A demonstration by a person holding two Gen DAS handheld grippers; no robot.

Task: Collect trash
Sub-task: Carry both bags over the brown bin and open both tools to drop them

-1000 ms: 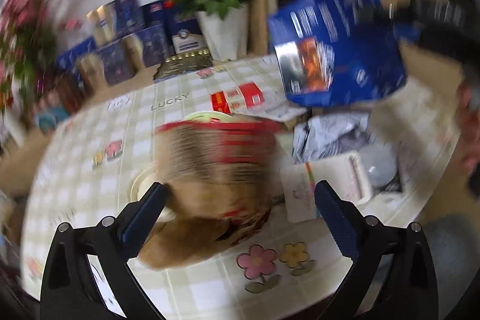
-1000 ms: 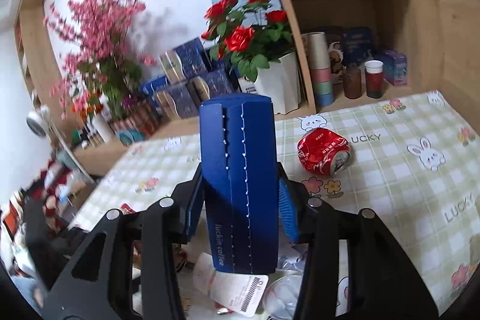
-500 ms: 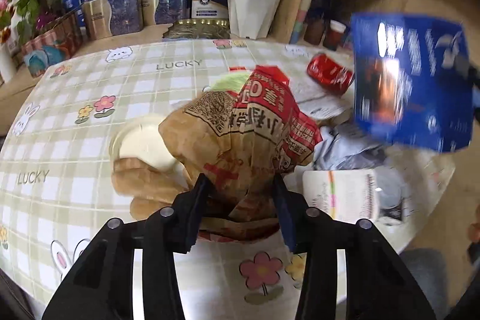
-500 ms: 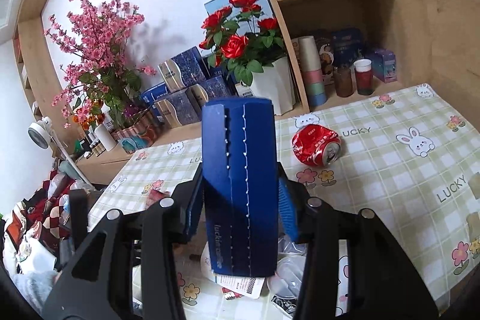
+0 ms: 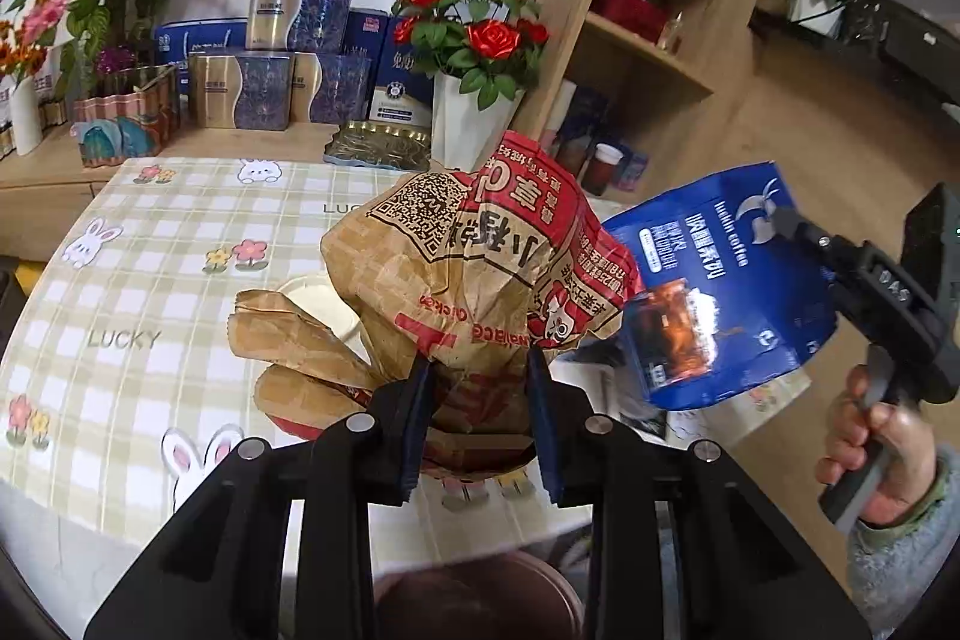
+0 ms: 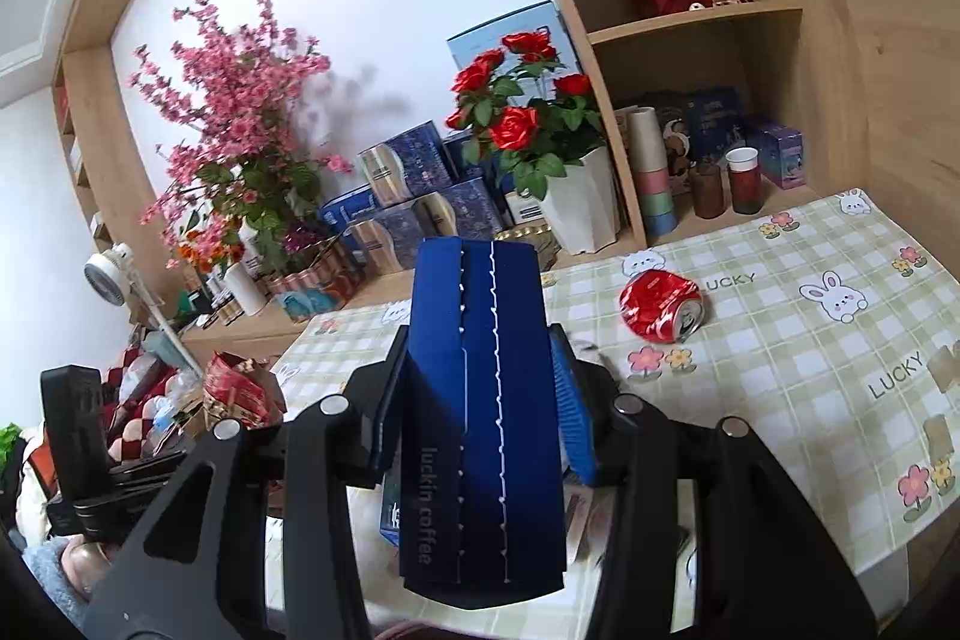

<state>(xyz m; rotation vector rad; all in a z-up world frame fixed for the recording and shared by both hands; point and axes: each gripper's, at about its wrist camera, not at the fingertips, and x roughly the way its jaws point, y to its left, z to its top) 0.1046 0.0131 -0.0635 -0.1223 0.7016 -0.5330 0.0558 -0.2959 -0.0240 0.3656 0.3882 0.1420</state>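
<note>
A crumpled brown-and-red paper bag (image 5: 480, 268) hangs above the checked tablecloth (image 5: 150, 280). My left gripper (image 5: 477, 388) is closing on the bag's lower end, and both pads press into the paper. At the right of the left wrist view, a blue coffee bag (image 5: 720, 292) is held up by a person's hand (image 5: 870, 436). My right gripper (image 6: 480, 346) is shut on that blue coffee bag (image 6: 486, 400), which stands upright between the jaws. A crushed red can (image 6: 660, 307) lies on the table beyond it. The paper bag (image 6: 240, 388) shows at the left.
A white pot of red roses (image 5: 474, 124), stacked gift boxes (image 5: 270, 58) and a wooden shelf with cups (image 6: 654, 184) line the table's far side. Loose paper wrappers (image 5: 606, 388) and a pale round lid (image 5: 318, 298) lie on the table. A dark round container (image 5: 480, 586) sits below the near edge.
The left jaws went from wide open to pressed on the paper bag, which has risen off the table. The right gripper drew back and up a little, with the blue bag in it.
</note>
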